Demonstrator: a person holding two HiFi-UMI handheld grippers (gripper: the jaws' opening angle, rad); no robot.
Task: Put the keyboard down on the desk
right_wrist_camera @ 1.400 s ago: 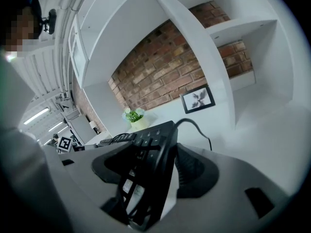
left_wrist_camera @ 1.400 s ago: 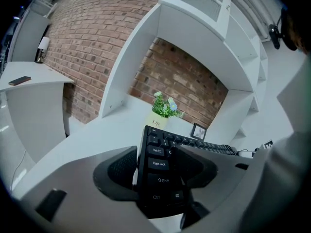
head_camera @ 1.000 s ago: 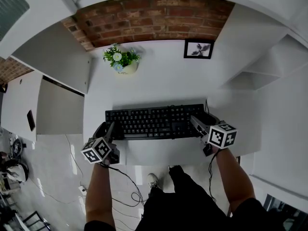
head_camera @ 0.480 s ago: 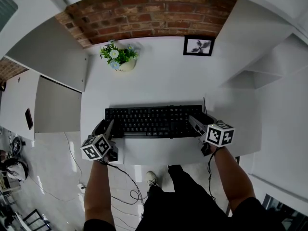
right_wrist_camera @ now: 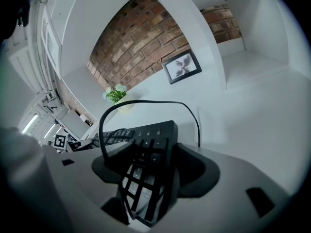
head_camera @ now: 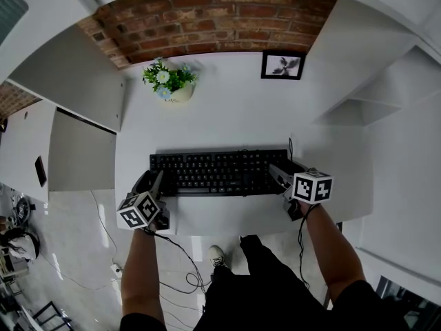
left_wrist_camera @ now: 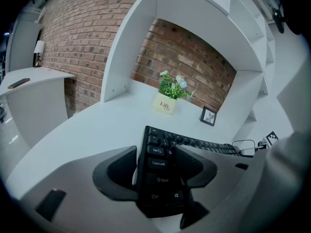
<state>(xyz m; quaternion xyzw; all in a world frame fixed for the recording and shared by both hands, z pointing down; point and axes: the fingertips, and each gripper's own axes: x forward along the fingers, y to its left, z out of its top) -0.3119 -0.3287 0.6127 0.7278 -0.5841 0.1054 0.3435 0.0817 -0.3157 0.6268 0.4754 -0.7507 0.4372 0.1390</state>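
Hardly anything has shifted in the last second: at the lower left the left gripper (left_wrist_camera: 163, 166) pinches the left end of the keyboard (head_camera: 219, 172) over its Tab, Caps Lock, Shift and Ctrl keys. At the lower right the right gripper (right_wrist_camera: 155, 174) pinches the number-pad end, where a black cable (right_wrist_camera: 146, 103) loops up. The keyboard lies level across the white table (head_camera: 234, 116), touching or not I cannot tell, and beyond it stand a flower pot (left_wrist_camera: 164, 103) marked "Life", a framed picture (head_camera: 282, 65) and the brick wall (head_camera: 213, 23).

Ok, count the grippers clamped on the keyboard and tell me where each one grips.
2. The left gripper is shut on the keyboard's Caps Lock end; the right gripper is shut on its number-pad end. None hidden.
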